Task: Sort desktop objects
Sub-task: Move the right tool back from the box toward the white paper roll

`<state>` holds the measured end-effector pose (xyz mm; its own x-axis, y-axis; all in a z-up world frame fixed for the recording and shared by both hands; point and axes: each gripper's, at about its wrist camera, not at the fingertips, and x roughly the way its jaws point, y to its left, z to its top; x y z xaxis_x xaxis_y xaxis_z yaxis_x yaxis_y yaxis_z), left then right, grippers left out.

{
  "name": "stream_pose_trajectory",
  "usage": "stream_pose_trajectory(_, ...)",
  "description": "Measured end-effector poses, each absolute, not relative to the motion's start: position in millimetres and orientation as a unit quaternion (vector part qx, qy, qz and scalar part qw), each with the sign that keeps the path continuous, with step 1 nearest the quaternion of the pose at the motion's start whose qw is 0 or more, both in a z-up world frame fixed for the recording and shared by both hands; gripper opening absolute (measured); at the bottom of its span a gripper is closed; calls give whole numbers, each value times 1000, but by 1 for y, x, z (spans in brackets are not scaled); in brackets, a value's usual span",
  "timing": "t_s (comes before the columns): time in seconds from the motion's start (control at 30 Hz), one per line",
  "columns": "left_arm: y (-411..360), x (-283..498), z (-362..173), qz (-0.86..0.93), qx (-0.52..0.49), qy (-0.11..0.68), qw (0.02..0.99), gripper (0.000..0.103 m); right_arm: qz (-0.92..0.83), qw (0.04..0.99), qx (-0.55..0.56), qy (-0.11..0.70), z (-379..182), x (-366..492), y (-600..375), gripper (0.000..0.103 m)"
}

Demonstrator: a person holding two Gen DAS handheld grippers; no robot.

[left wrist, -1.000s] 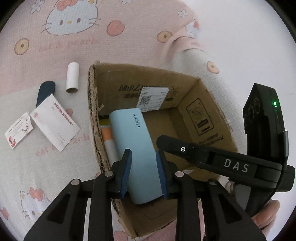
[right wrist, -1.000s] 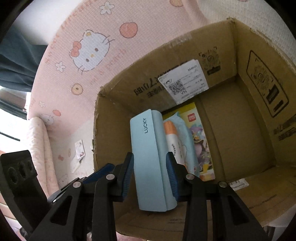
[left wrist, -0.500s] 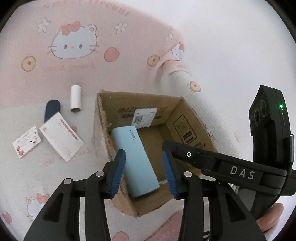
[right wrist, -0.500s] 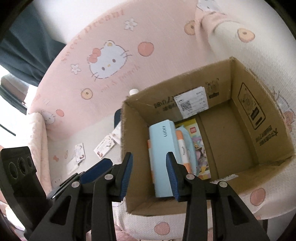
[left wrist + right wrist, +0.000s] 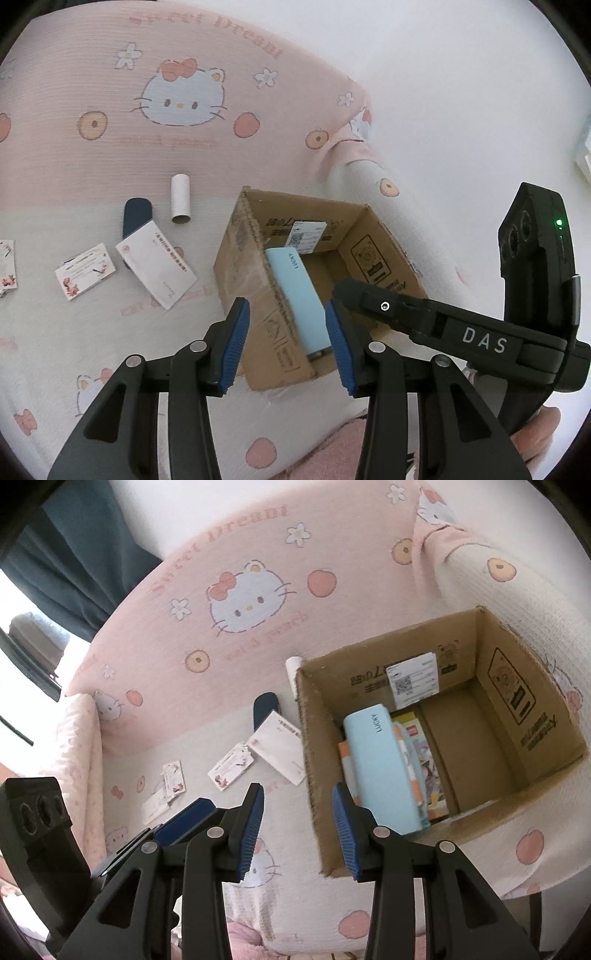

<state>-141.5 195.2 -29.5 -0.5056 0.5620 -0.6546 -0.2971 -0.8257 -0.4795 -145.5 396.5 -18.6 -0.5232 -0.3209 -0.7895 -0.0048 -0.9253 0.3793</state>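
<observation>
A light blue case marked LUCKY (image 5: 299, 295) (image 5: 384, 764) lies inside the open cardboard box (image 5: 243, 258) (image 5: 310, 760), on top of a colourful packet (image 5: 428, 760). My left gripper (image 5: 288, 343) is open and empty, held above the box's near corner. My right gripper (image 5: 299, 830) is open and empty, above the box's left wall. On the pink sheet left of the box lie a white cardboard tube (image 5: 181, 199), a dark blue case (image 5: 136, 216) (image 5: 264, 705), a white envelope (image 5: 157, 266) (image 5: 279, 746) and small printed cards (image 5: 85, 269) (image 5: 231, 768).
The other gripper's black body (image 5: 532, 295) marked DAS sits at the right of the left wrist view. A rolled pink cushion edge (image 5: 81, 746) borders the sheet on the left. A dark curtain (image 5: 85, 554) and window lie beyond.
Both grippers let go of the light blue case, which now lies in the box. Both have opened and pulled back up and away from the box.
</observation>
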Motion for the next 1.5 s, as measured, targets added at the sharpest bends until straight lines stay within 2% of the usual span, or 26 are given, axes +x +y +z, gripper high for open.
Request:
stream_pose_trajectory(0.4,128,-133,-26,854,-409,-185,263,47,-862,81,482,-135,-6,-134,328,36)
stream_pose_trajectory(0.53,111,-140,-33,850,-409,-203,264,48,-864,87,481,-117,-4,-141,311,41)
stream_pose_trajectory(0.7,93,-151,-48,843,-416,-217,263,53,-859,95,494,-99,-17,-156,296,41)
stream_pose_trajectory(0.9,69,-170,-62,845,-406,-241,252,55,-847,106,508,-117,-39,-182,289,41)
stream_pose_trajectory(1.23,62,-238,-100,858,-416,-197,227,55,-837,123,522,-111,-79,-258,266,41)
stream_pose_trajectory(1.5,70,-336,-149,830,-438,-243,246,55,-829,97,530,-148,-120,-349,275,41)
